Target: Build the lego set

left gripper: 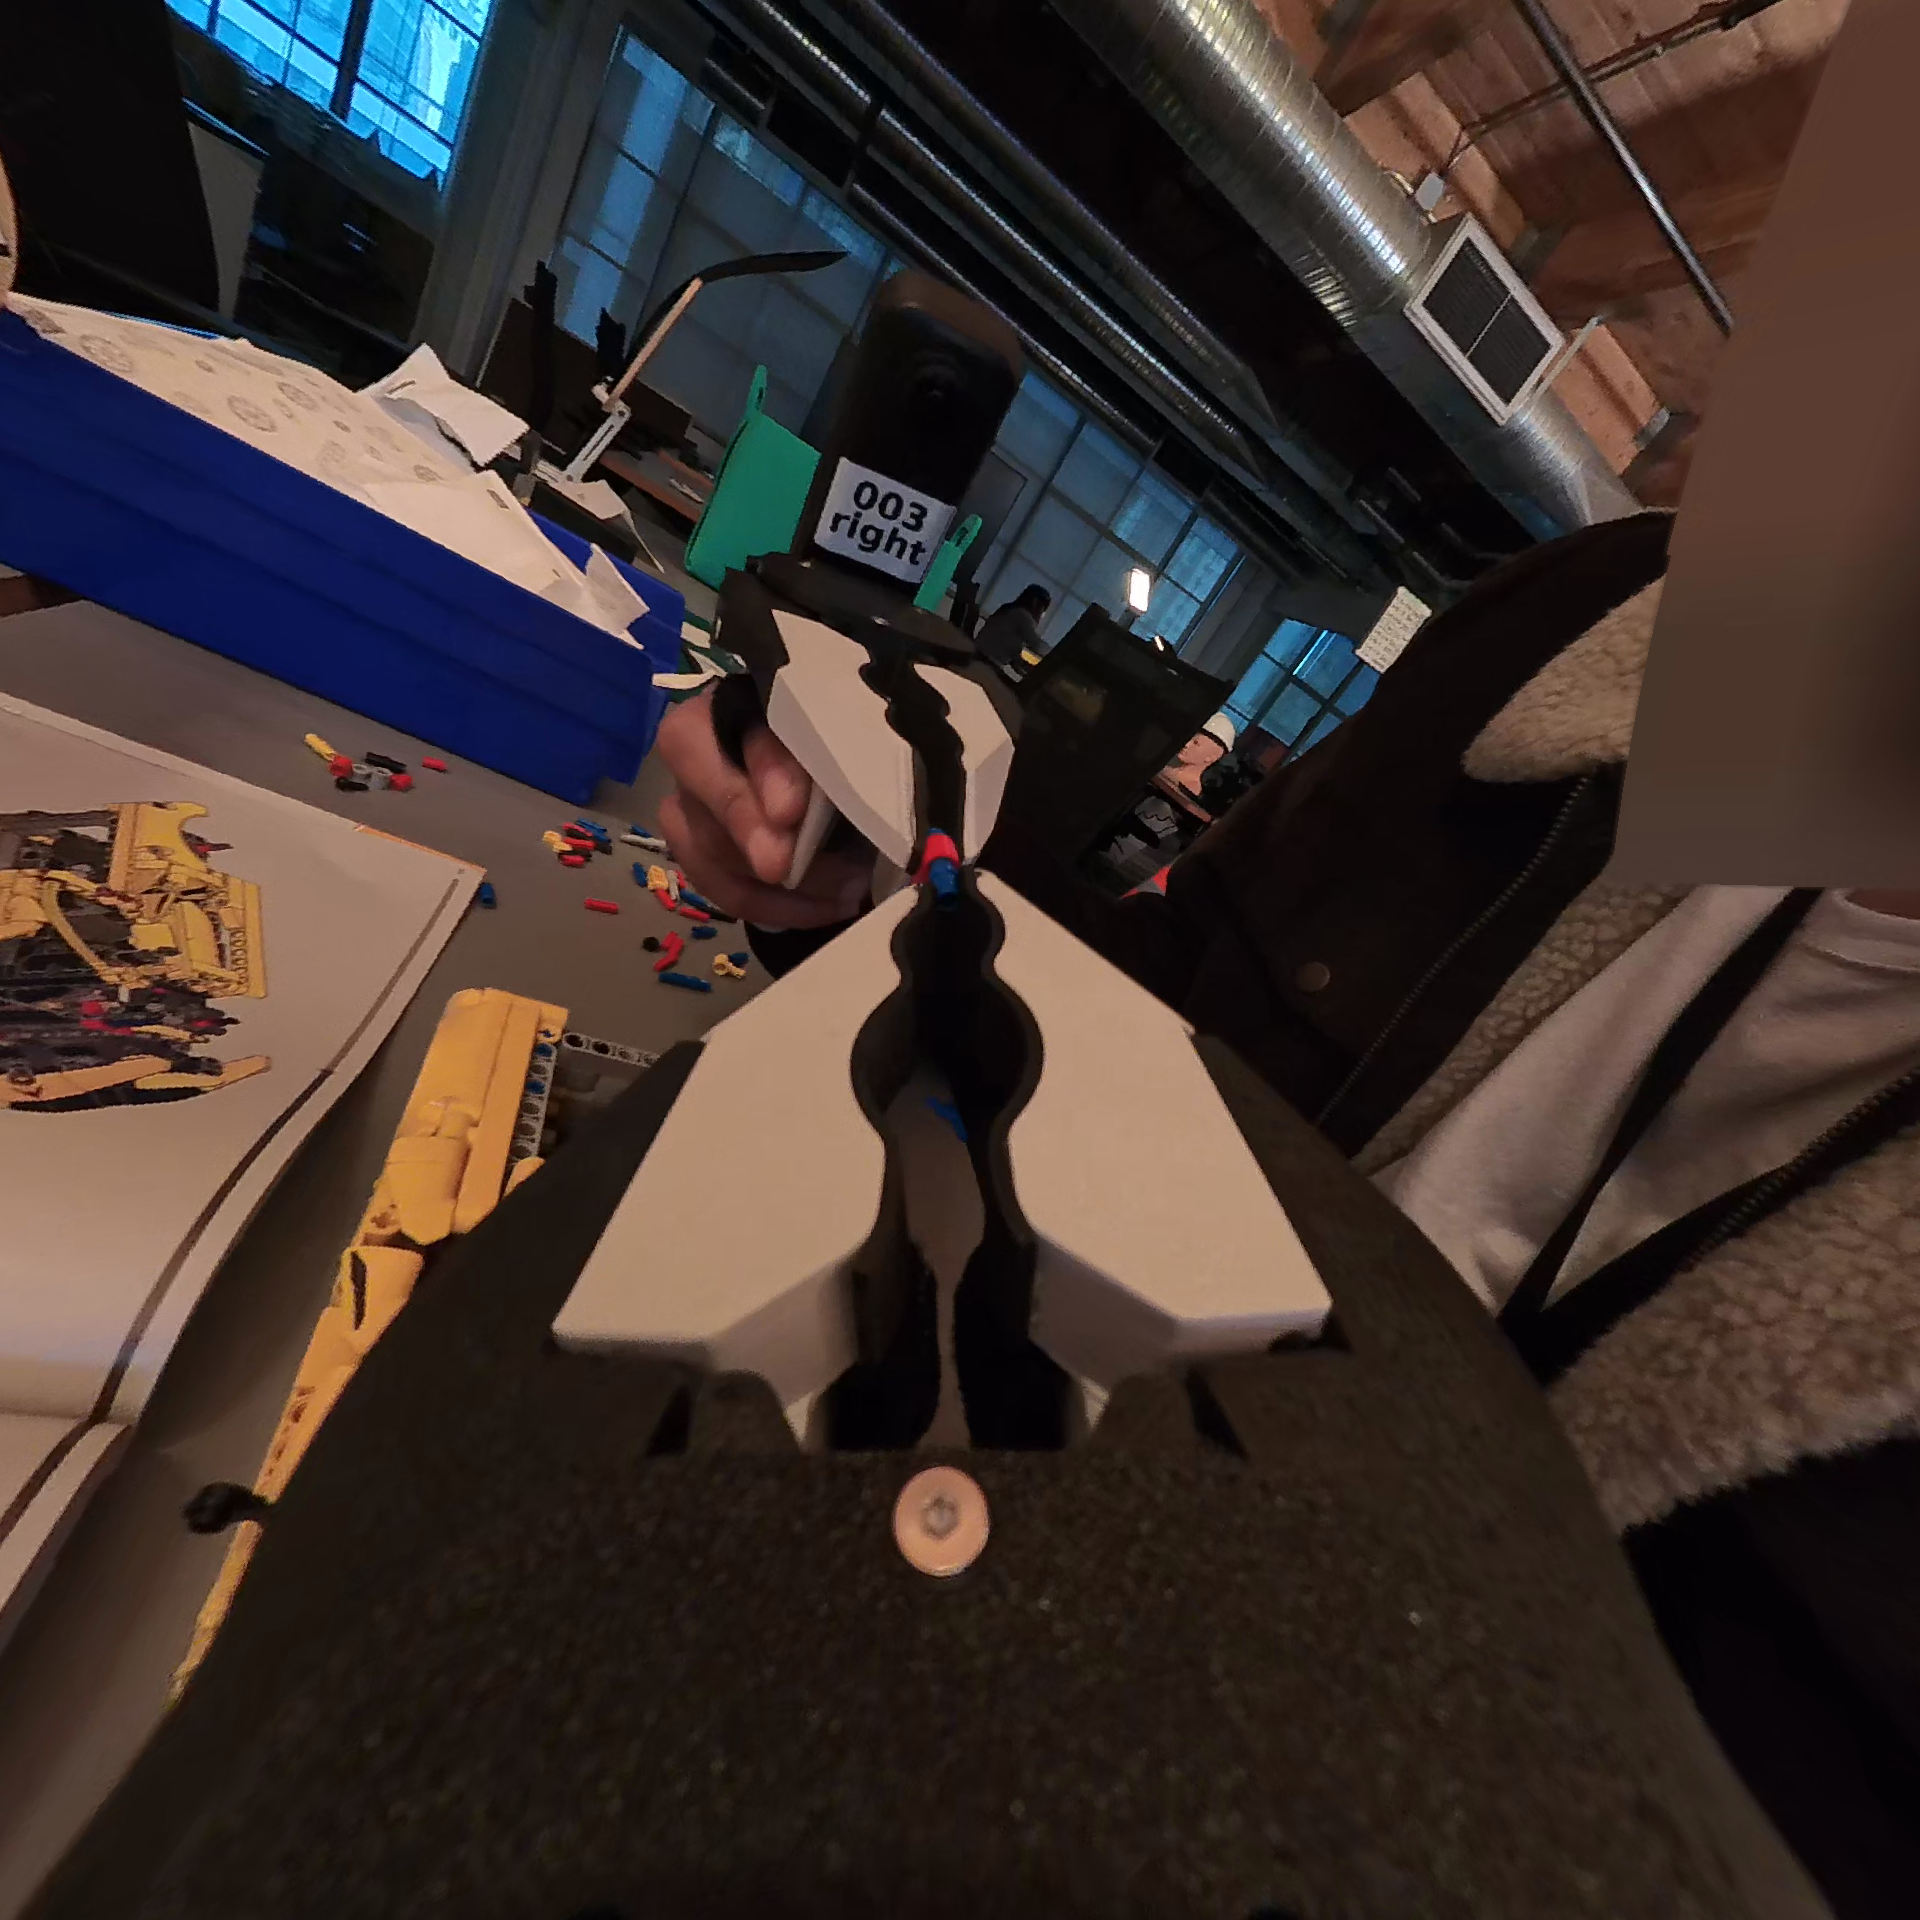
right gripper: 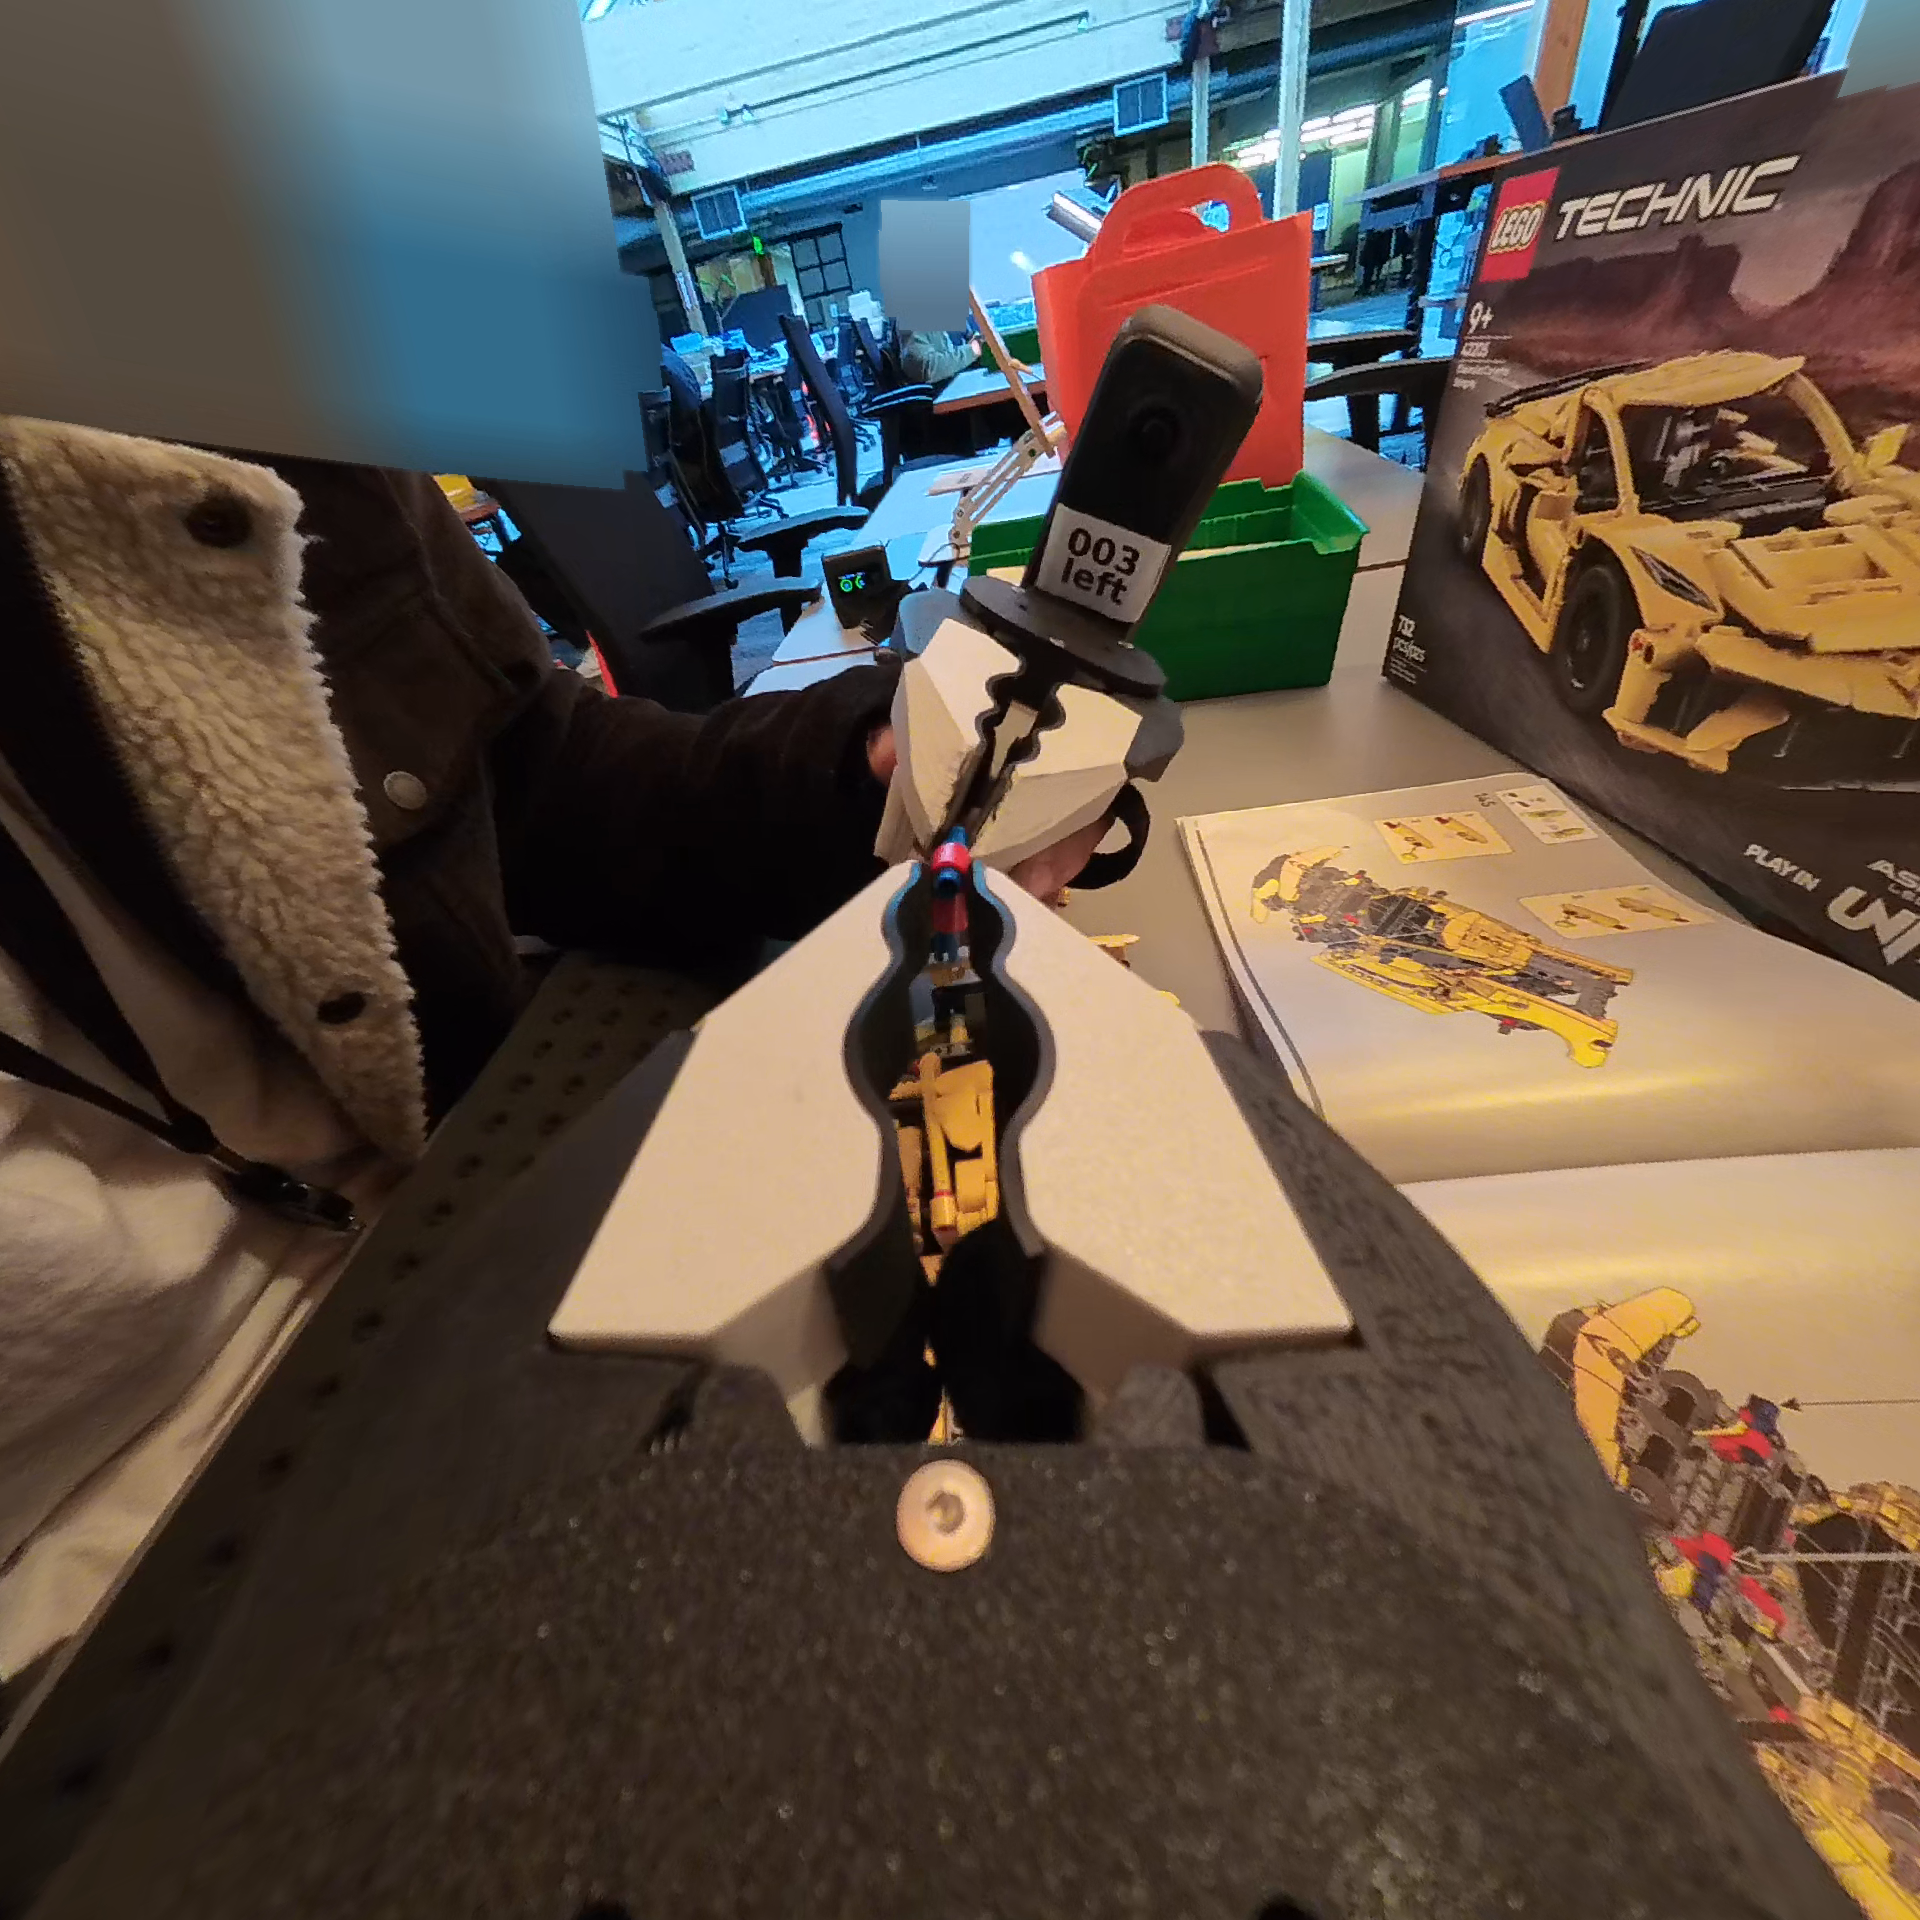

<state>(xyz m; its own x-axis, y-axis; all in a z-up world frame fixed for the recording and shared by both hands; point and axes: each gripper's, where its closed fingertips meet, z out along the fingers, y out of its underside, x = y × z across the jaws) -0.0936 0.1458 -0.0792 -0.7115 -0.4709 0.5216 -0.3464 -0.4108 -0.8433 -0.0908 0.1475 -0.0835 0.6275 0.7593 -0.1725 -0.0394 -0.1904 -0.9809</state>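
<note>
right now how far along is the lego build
Done: a yellow partial car assembly lies beside the open instruction booklet. In hand: both grippers, left and right, meet tip to tip, pinching small blue and red pins together. Left: loose pins scattered on the table.

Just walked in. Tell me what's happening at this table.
A person holds a tool in each hand, tips meeting in mid-air. The left tool and the right tool are both shut on a small red-and-blue plastic pin assembly, apparently joining it. The part-built yellow brick car lies on the grey table beside the open instruction booklet.
</note>
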